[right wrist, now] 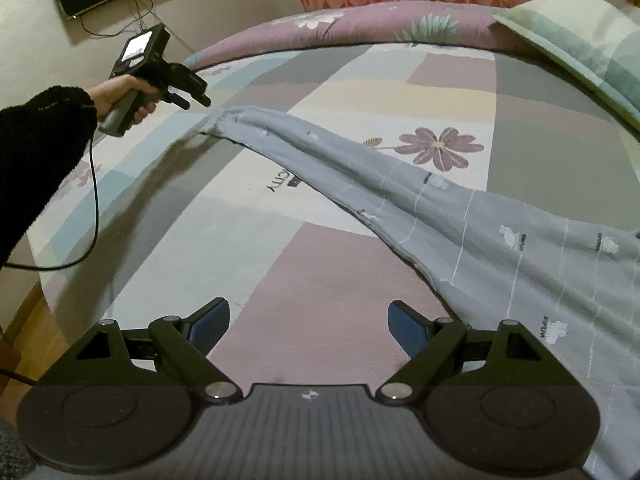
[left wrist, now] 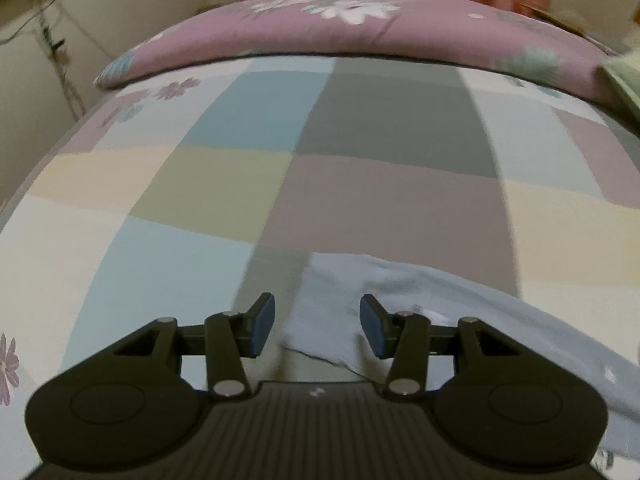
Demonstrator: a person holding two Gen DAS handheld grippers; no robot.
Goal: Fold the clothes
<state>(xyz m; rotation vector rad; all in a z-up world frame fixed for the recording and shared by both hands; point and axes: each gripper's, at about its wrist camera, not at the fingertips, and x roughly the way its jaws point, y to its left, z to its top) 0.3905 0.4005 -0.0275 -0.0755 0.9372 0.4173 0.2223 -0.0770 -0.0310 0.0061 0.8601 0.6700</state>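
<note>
Grey printed garment (right wrist: 460, 216) lies spread across the patchwork bed sheet (right wrist: 328, 272), not folded. It reads like a trouser leg or sleeve tapering to a narrow end, but I can't tell which.

Key relation: the long axis runs diagonally in the right wrist view, from the narrow end at 10 o'clock to the wide bulk at 4 o'clock.

- Left gripper (left wrist: 317, 326): jaws apart by a moderate gap, nothing between the pads. The narrow end of the garment sits right under and ahead of it, between the fingers and out to 3 o'clock. From the right wrist view the left gripper (right wrist: 192, 98) hovers just above and beside that tip. Can't confirm whether it touches the cloth.
- Right gripper (right wrist: 308, 330): jaws wide apart, holding nothing, over bare sheet. Nearest cloth edge is at its 2 o'clock, just beside the right finger.

So left is nearer the narrow end and right is nearer the wide part.

Hidden or unclear:
- The wide end runs off the right and lower edges of the frame, so I can't tell its full outline or garment type.
- Left wrist view is motion-blurred, and the gripper body covers the near cloth edge.
- Pink floral quilt (left wrist: 360, 36) sits at 12 o'clock, well apart from the garment.
</note>
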